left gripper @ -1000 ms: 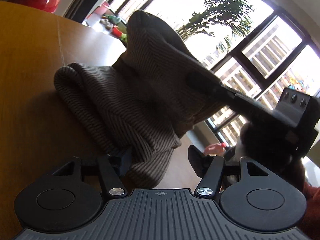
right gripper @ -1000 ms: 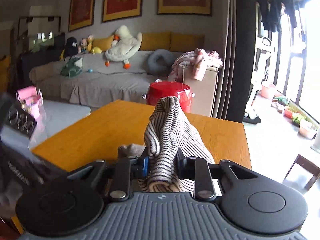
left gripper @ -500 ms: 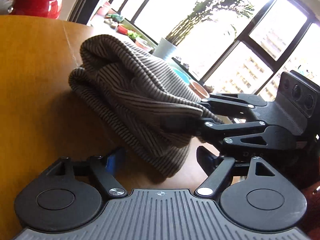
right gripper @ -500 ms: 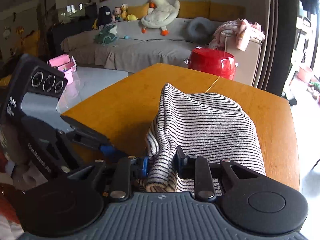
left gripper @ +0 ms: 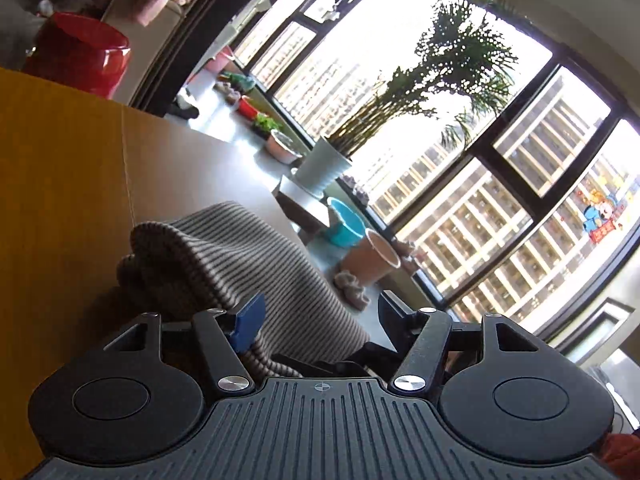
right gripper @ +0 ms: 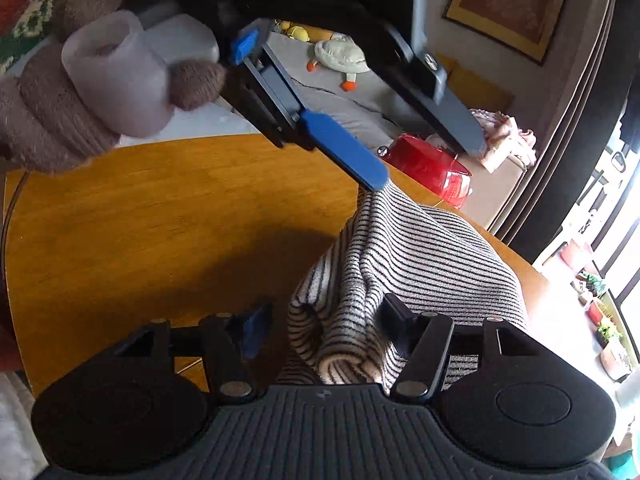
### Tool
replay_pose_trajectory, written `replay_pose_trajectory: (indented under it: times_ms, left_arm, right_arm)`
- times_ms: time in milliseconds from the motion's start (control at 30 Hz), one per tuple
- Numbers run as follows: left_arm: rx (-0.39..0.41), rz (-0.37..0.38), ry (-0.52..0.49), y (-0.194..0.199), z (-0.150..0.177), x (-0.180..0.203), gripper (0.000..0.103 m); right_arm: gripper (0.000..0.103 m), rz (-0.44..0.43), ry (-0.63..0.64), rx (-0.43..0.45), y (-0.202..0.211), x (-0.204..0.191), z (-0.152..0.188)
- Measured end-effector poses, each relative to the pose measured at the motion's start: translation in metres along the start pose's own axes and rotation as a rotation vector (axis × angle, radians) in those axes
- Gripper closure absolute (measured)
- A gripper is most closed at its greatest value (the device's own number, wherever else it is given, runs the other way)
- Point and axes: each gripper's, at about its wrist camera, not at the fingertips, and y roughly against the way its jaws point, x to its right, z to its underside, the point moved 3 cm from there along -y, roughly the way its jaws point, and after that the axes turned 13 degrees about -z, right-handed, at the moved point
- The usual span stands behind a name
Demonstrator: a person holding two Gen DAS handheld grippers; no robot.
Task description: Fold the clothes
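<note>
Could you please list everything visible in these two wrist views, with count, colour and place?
striped garment: one, cream with dark stripes, bunched on the table between the right gripper's open fingers.
table: one, orange-brown wood, under the garment.
red pot: one, red, beyond the table's far edge.
stuffed duck: one, white with orange feet, on the grey sofa.
palm plant: one, green in a pale pot, by the window.
blue basin: one, turquoise, on the floor by the window.
left gripper: one, black with a blue finger, open above the garment.
right gripper: one, black, jaws just opened, pads off the cloth.
gloved hand: one, brown knit, holding the left gripper's handle.
</note>
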Motion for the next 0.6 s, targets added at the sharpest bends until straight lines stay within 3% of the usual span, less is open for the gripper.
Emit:
replay_pose_trajectory:
  times_ms: [100, 200, 300, 400, 600]
  left_arm:
    - [-0.012, -0.109, -0.093, -0.021, 0.010, 0.007, 0.045]
    - [-0.003, -0.113, -0.119, -0.019, 0.013, 0.009, 0.045]
    - [-0.002, -0.114, -0.135, -0.022, 0.013, 0.009, 0.045]
    - [0.003, -0.113, -0.146, -0.015, 0.020, 0.011, 0.045]
    - [0.005, -0.095, -0.119, -0.008, 0.023, -0.003, 0.045]
  right_arm:
    - [0.041, -0.072, -0.095, 0.035, 0.019, 0.015, 0.000]
    - [0.041, -0.152, -0.274, 0.092, 0.051, 0.046, 0.006]
    - [0.041, -0.153, -0.441, 0.162, 0.082, 0.084, 0.017]
    - [0.040, -0.090, -0.580, 0.232, 0.101, 0.120, 0.029]
    - [0.033, -0.073, -0.783, 0.218, 0.061, 0.156, 0.067]
